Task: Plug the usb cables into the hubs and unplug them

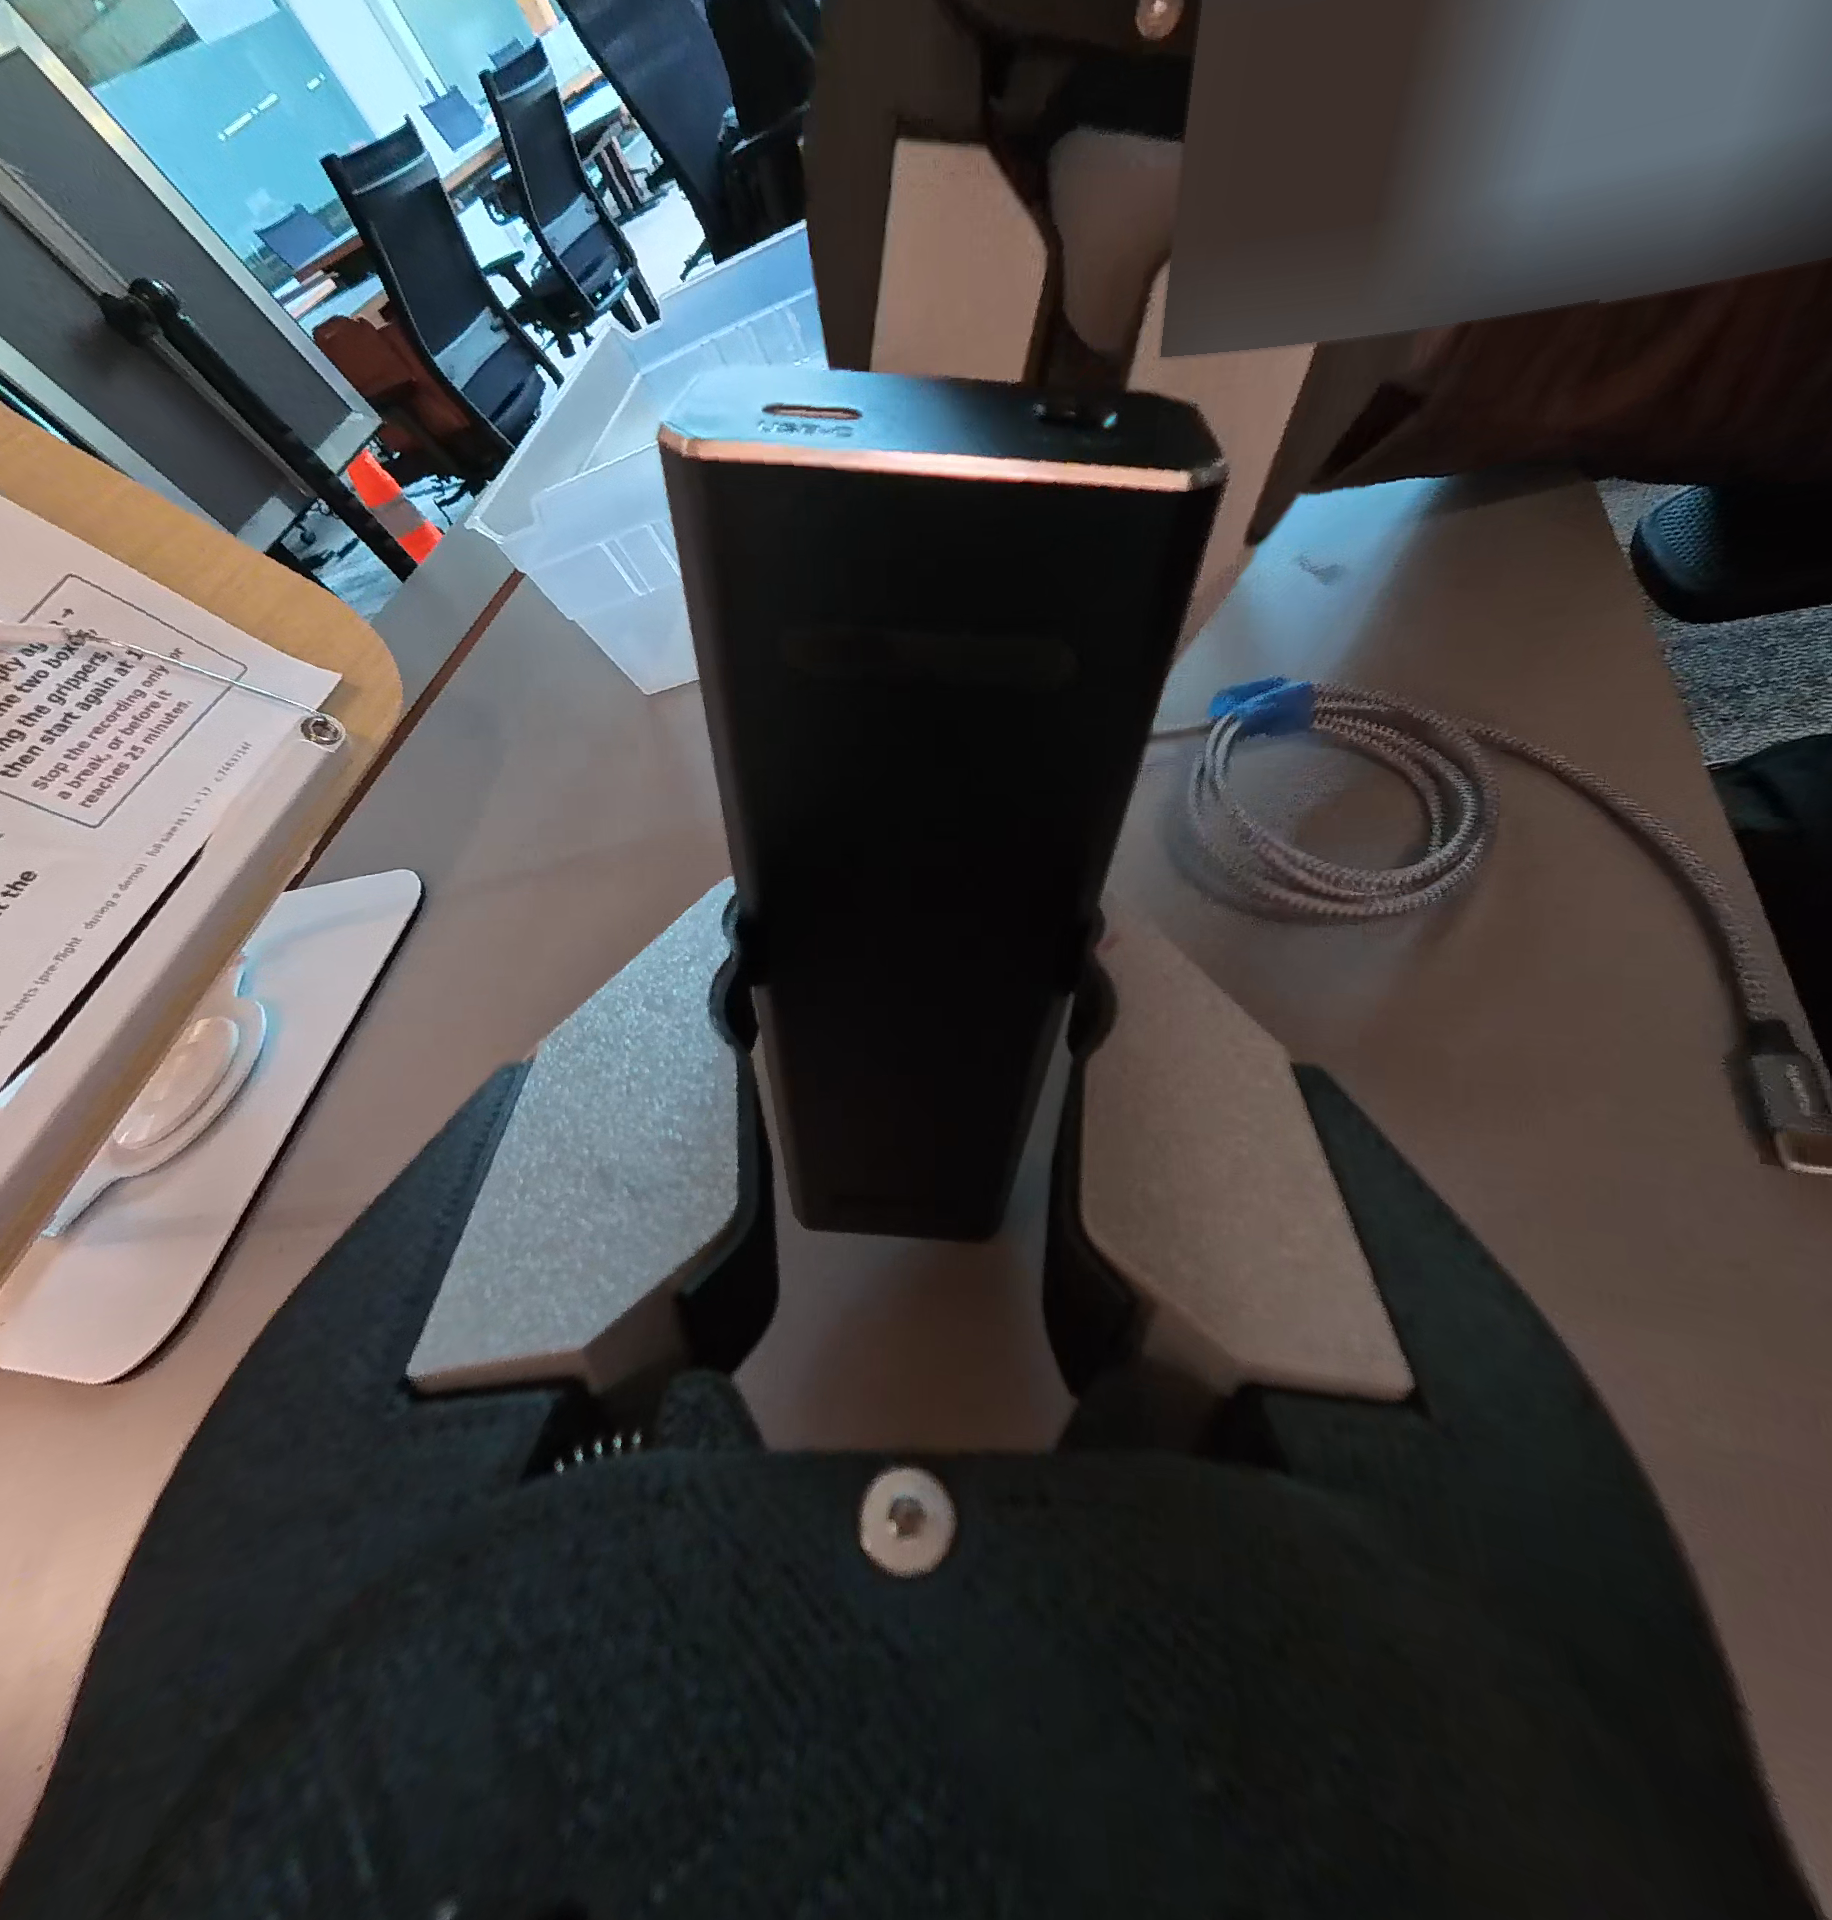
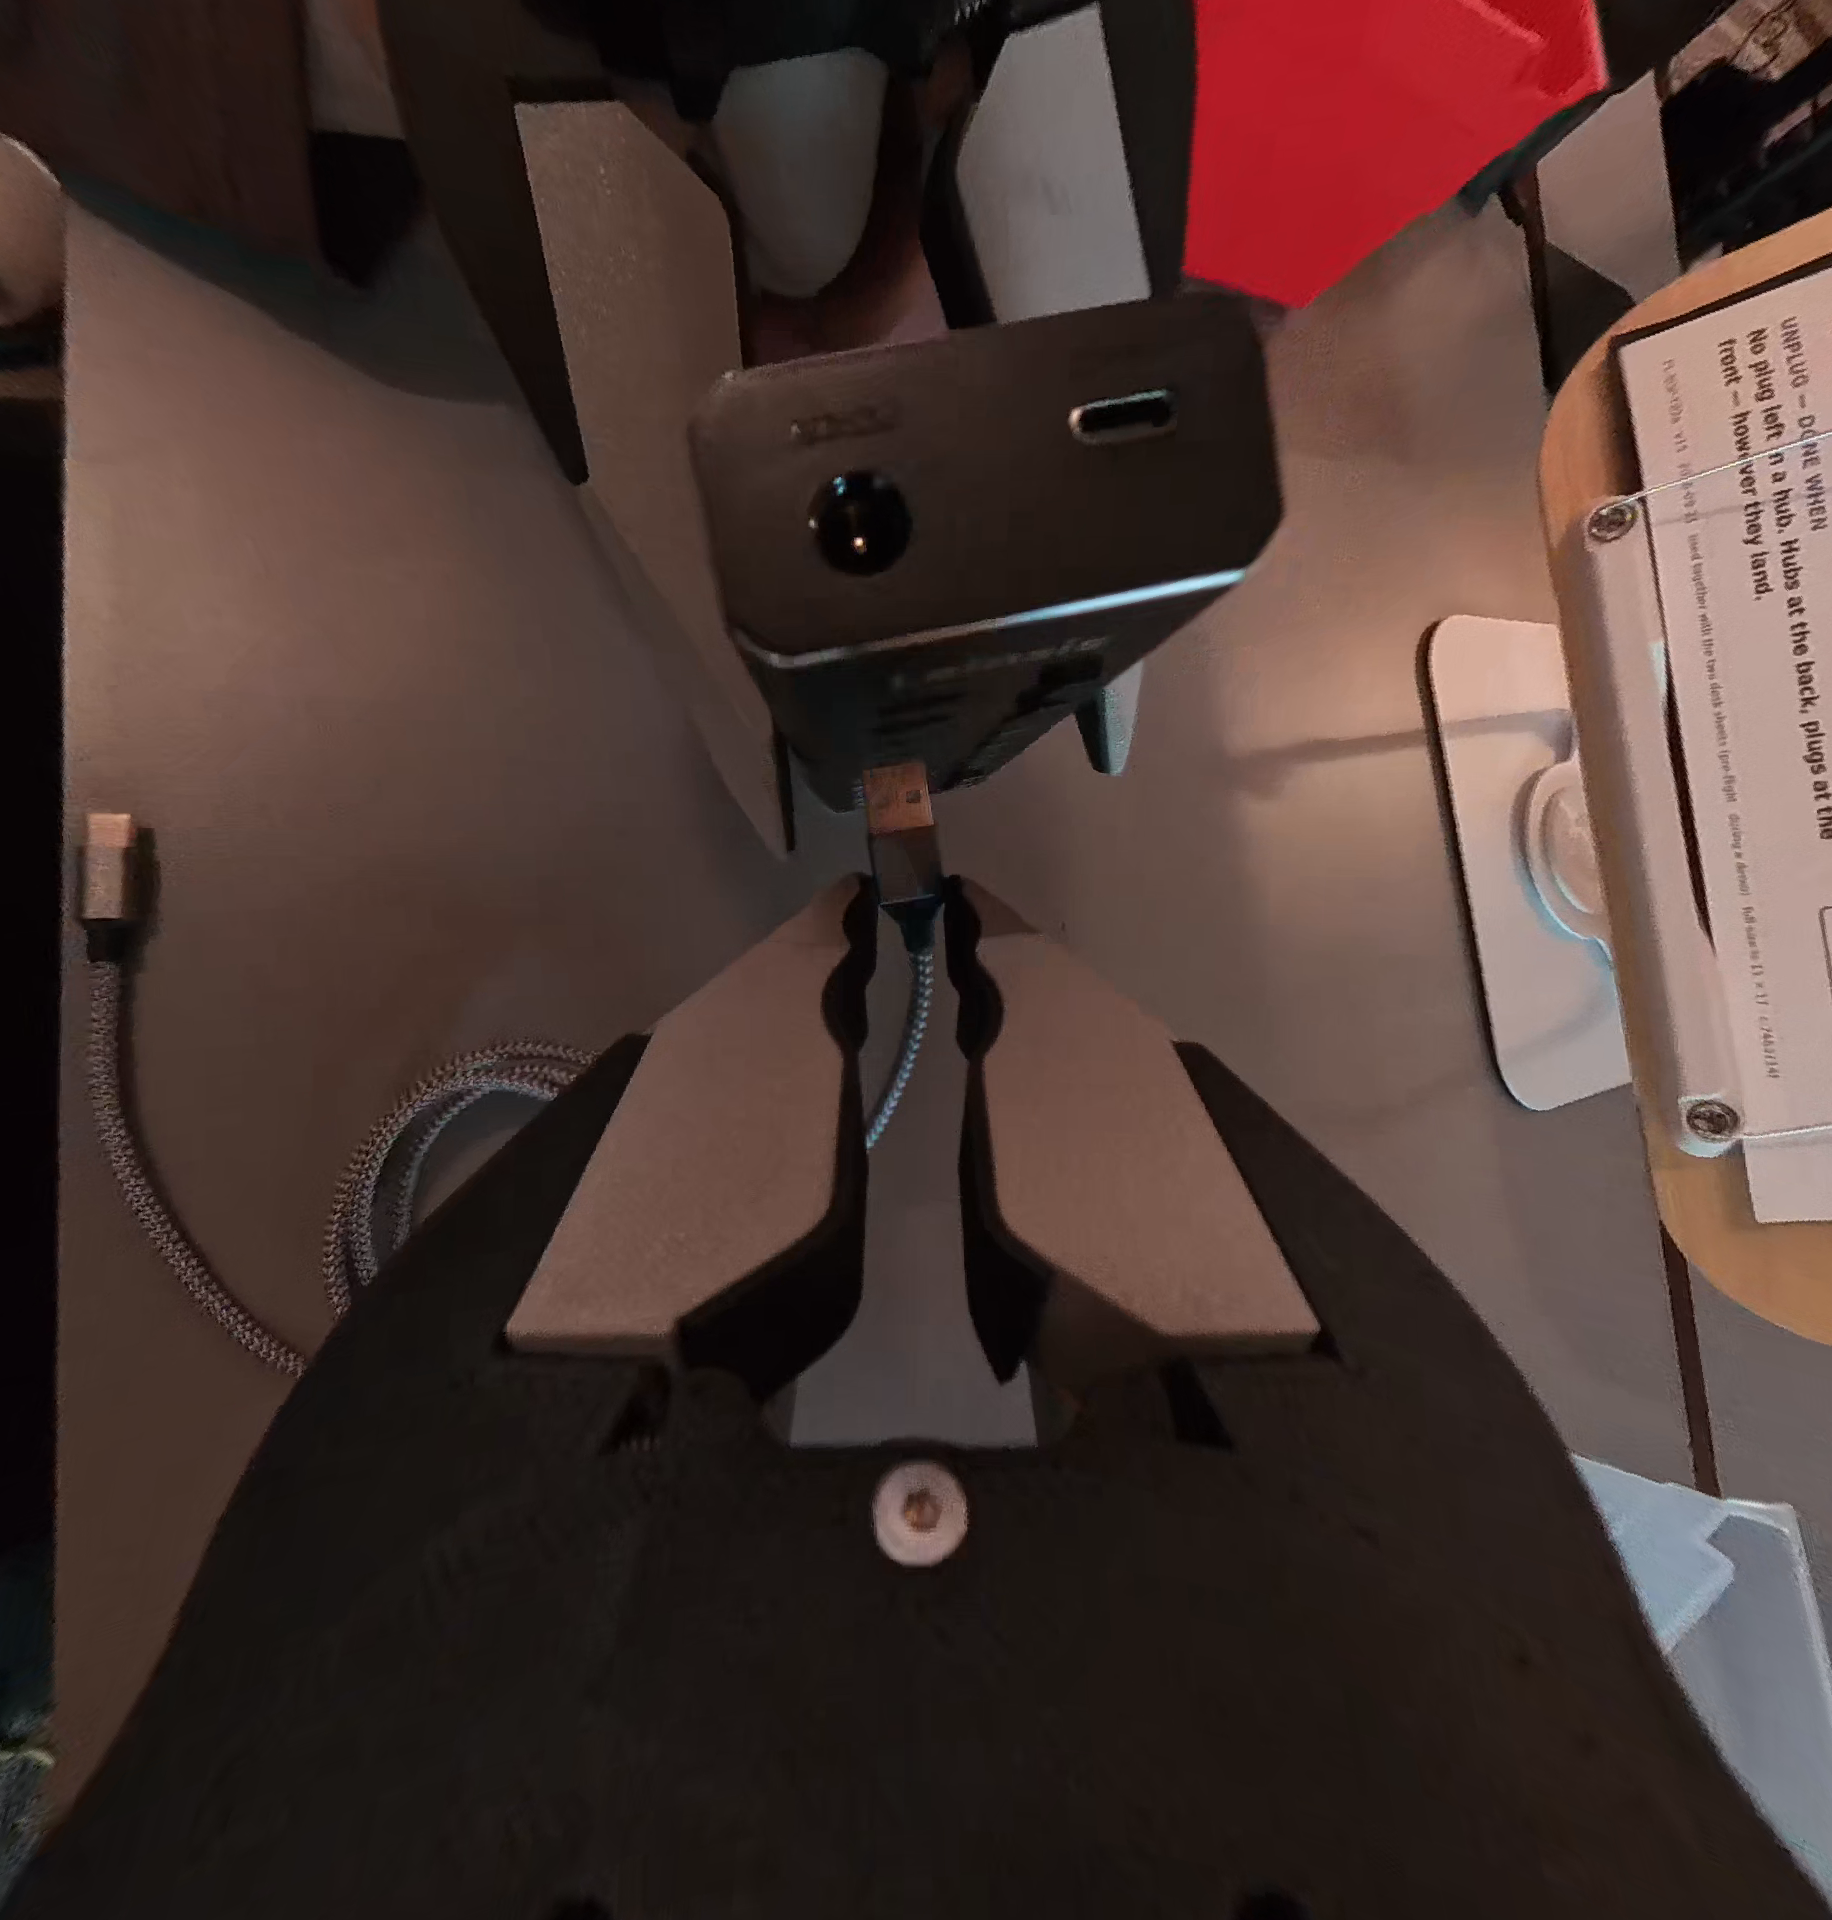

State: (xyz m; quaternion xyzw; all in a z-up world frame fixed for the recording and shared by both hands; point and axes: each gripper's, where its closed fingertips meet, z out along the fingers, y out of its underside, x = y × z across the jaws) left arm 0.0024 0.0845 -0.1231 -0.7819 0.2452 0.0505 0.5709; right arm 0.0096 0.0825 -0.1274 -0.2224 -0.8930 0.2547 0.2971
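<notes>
Hub [image 1: 943,790] between left gripper [image 1: 917,977] fingers, raised over table [image 1: 538,790].
Coiled cable [image 1: 1338,800] on table to its right; bin [image 1: 600,540] behind-left; plug [image 2: 904,842] at hub's underside.

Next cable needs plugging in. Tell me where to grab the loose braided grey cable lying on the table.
Take the braided grey cable by its rigid grey plug housing, coming from above, tongs closing across its narrow sides. It lies flat, metal tip free of the coil, so the straight end offers firm flat faces.

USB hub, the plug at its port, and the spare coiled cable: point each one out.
USB hub [image 1: 943,831]: left wrist view, on its dark top face.
plug [image 2: 899,816]: right wrist view, on its metal tip at the hub.
coiled cable [image 1: 1338,810]: left wrist view, on the braided coil.
</notes>
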